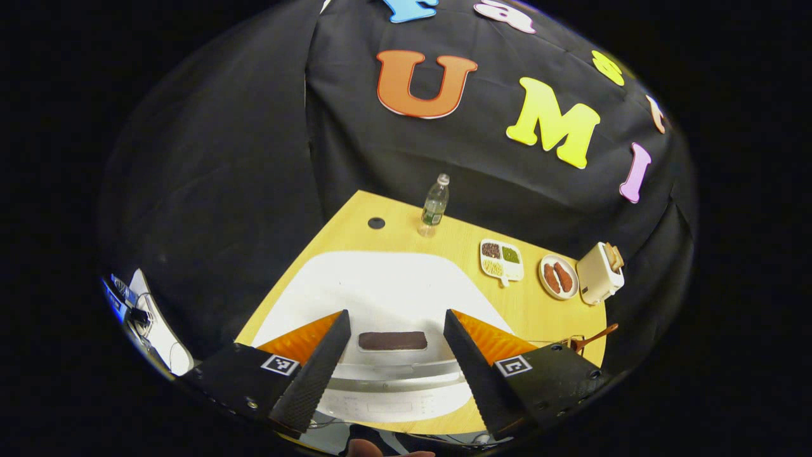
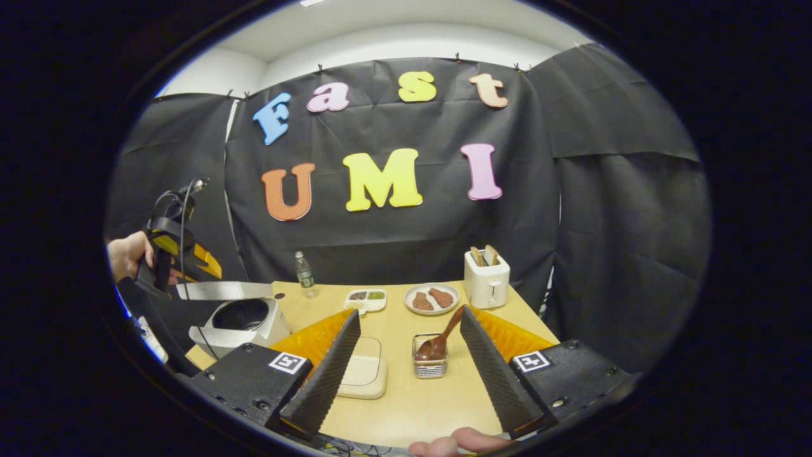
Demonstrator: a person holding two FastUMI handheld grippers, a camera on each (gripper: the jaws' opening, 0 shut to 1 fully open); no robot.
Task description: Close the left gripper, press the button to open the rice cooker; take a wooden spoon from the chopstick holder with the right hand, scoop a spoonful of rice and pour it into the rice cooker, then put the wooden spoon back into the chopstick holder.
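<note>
- Left hand-held gripper [image 1: 394, 352] hangs above the rice cooker [image 1: 387, 304], fingers spread apart.
- Right hand-held gripper [image 2: 409, 355] is open, level, facing the wooden spoon [image 2: 441, 336] standing in the chopstick holder [image 2: 429, 367] on the table [image 2: 406, 400].

On my left gripper [image 1: 393, 355] I see two ribbed wedge-shaped fingers [image 1: 314, 374] rising from boxy black mounts, each mount carrying a small square black-and-white coded marker [image 1: 280, 364] and a few round screws near its edges. My right gripper [image 2: 409, 362] is built the same: ribbed wedges, black blocks, one marker [image 2: 288, 362] on each side, and screws along the lower corners. Seen from my right gripper view, the left unit's body is black with orange-yellow panels, with a black cable [image 2: 184, 216] looping over its top.
</note>
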